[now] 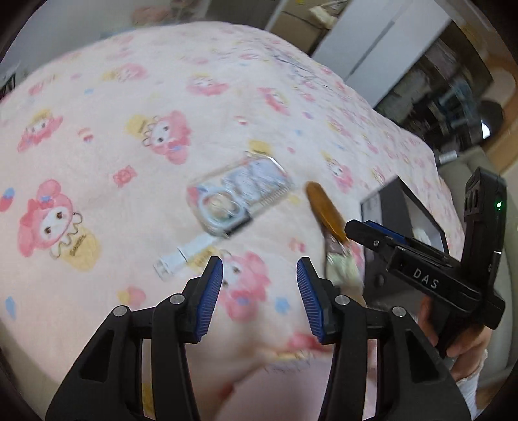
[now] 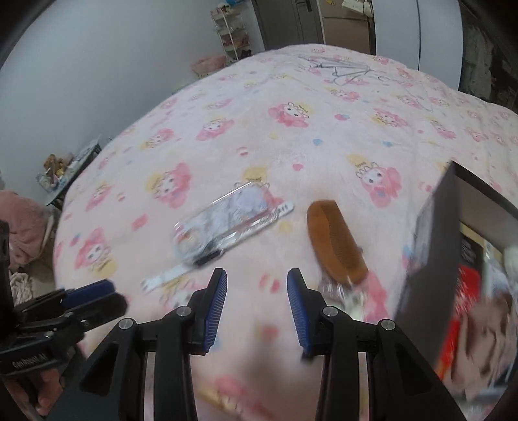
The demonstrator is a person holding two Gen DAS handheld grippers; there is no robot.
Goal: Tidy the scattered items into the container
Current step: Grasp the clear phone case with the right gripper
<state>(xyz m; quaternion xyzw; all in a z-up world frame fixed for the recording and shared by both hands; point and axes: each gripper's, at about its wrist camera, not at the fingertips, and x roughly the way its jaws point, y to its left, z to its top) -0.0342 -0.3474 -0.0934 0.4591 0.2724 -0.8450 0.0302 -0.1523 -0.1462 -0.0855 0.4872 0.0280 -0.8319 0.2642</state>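
On the pink cartoon-print blanket lie a clear phone case [image 1: 238, 194] [image 2: 226, 223], a brown comb [image 1: 325, 210] [image 2: 336, 241], a white strap [image 1: 181, 256] [image 2: 165, 277] and a small clear packet [image 1: 343, 262] [image 2: 343, 293]. A black box [image 1: 404, 213] [image 2: 430, 252] with things inside stands at the right. My left gripper [image 1: 260, 268] [image 2: 97, 294] hovers open over the blanket just below the strap and case, nothing between its fingers. My right gripper [image 2: 257, 278] [image 1: 372, 231] is open too, empty, just short of the comb and packet, left of the box.
The blanket [image 2: 291, 145] covers a bed that drops away at its left and far edges. Wire hangers [image 2: 336, 69] [image 1: 298, 68] lie at the far end. A low side table [image 2: 71, 168] and a shelf rack [image 2: 231, 29] stand beyond the bed.
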